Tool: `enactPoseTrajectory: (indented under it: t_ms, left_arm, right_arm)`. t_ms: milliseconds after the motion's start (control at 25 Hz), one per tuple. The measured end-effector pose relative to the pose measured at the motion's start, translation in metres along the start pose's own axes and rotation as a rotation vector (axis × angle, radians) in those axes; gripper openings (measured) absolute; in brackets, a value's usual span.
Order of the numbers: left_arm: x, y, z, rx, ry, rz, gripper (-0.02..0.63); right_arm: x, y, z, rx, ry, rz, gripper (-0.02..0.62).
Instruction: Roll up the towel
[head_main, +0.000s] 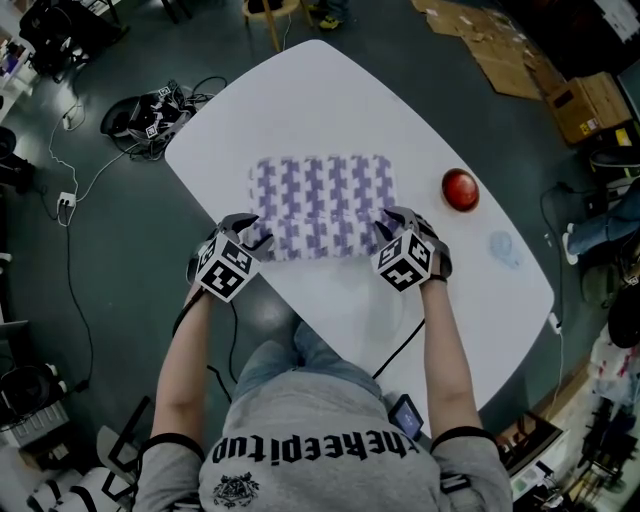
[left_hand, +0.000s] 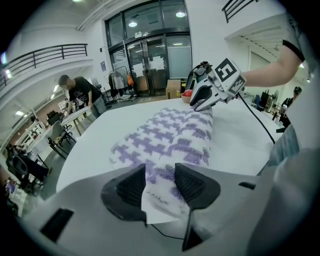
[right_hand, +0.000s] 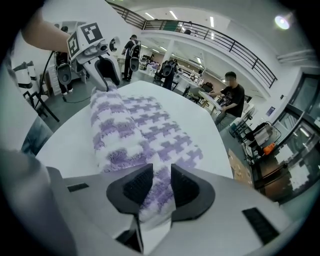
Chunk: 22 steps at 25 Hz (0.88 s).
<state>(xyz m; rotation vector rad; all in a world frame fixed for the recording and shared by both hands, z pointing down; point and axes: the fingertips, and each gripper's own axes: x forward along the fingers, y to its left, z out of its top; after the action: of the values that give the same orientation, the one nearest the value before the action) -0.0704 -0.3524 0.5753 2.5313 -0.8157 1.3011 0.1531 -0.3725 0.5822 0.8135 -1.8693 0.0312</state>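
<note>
On the table (head_main: 330, 90), my left tool (left_hand: 160, 186) and right tool (right_hand: 161, 184) each pinch a near corner of the towel (head_main: 322, 205); I judge it light, soft, best gripped at both ends

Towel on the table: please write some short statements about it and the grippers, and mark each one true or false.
1. The towel lies on the white table. True.
2. The left gripper is empty. False: a corner of the towel sits between its jaws.
3. The right gripper is closed on the towel's near edge. True.
4. The red object rests on the towel. False: it sits on the table, to the right of the towel and apart from it.
5. The towel is fully rolled. False: only the near edge is rolled; the rest lies flat.
</note>
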Motion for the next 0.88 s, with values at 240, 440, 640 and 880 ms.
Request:
enactPoseTrajectory:
  t_ms: [240,440,640,880]
  left_arm:
    - [-0.021,0.008,0.026,0.057,-0.064,0.092,0.167]
    - [-0.04,-0.009,0.017,0.203,-0.079,0.06,0.167]
    - [-0.005,-0.048,-0.013,0.374,0.063,-0.009,0.201]
    - [0.009,-0.051,-0.028,0.384,0.13,-0.008,0.222]
  right_arm:
    - [-0.002,-0.012,-0.01,0.001,0.007,-0.015,0.101]
    - [-0.007,0.001,0.01,0.005,-0.02,-0.023,0.101]
    - [-0.025,-0.002,0.02,-0.002,-0.08,-0.041,0.101]
    - [-0.048,0.035,0.021,-0.129,-0.107,0.039,0.168]
